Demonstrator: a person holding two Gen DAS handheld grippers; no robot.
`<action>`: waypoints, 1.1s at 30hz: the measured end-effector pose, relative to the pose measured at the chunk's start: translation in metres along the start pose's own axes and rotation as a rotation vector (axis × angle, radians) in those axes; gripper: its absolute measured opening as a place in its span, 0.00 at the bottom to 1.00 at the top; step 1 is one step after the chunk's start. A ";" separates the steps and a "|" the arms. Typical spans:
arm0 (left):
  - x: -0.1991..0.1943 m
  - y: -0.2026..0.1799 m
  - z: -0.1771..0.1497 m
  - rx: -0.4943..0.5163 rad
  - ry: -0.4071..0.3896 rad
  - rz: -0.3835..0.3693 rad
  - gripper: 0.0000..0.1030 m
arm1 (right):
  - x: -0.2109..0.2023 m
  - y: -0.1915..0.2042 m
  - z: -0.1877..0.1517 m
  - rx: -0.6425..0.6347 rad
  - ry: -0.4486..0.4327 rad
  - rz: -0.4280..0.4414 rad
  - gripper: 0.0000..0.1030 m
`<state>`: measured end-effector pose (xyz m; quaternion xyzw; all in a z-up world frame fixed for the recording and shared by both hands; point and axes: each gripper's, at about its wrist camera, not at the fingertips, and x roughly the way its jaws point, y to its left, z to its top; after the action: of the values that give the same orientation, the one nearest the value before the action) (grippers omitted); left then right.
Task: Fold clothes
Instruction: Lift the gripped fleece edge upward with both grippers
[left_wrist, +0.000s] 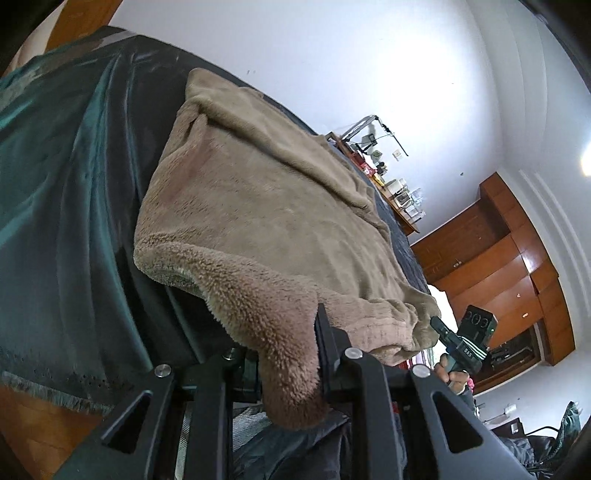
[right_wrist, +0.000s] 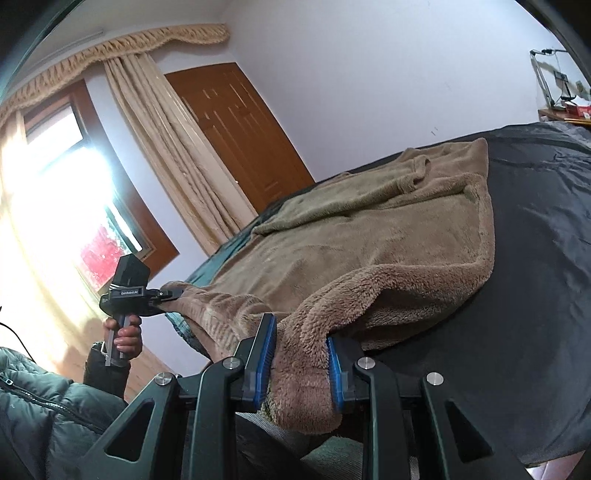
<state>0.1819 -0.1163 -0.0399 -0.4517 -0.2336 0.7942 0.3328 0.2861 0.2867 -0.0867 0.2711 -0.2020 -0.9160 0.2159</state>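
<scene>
A tan fleece garment (left_wrist: 258, 206) lies spread on a bed with a dark cover (left_wrist: 155, 110). My left gripper (left_wrist: 291, 332) is shut on its near corner, and the fleece drapes over and hides one finger. In the same view my right gripper (left_wrist: 437, 325) pinches the hem's other corner, held by a hand. In the right wrist view the garment (right_wrist: 369, 236) stretches away, and my right gripper (right_wrist: 301, 354) has its blue pads (right_wrist: 267, 354) pressed on a thick fold of it. My left gripper (right_wrist: 166, 295) grips the far corner there.
A teal cloth (left_wrist: 55, 166) covers the bed's left side. A wooden wardrobe (left_wrist: 517, 277) and a cluttered shelf (left_wrist: 399, 192) stand beyond the bed. A door (right_wrist: 236, 129), curtain (right_wrist: 166, 147) and bright window (right_wrist: 55, 184) are on the other side. A padded jacket sleeve (right_wrist: 37, 406) is close by.
</scene>
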 end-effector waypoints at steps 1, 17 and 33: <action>0.001 0.001 -0.001 -0.003 0.004 0.004 0.23 | 0.001 0.000 -0.001 -0.001 0.006 -0.006 0.27; 0.013 0.011 -0.002 -0.017 0.018 0.029 0.38 | 0.021 -0.004 -0.016 -0.037 0.143 -0.043 0.27; -0.011 -0.025 0.036 0.063 -0.115 0.045 0.21 | -0.021 0.016 0.028 -0.159 -0.163 -0.072 0.27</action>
<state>0.1622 -0.1102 0.0002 -0.3996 -0.2170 0.8330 0.3151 0.2902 0.2909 -0.0493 0.1847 -0.1358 -0.9554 0.1863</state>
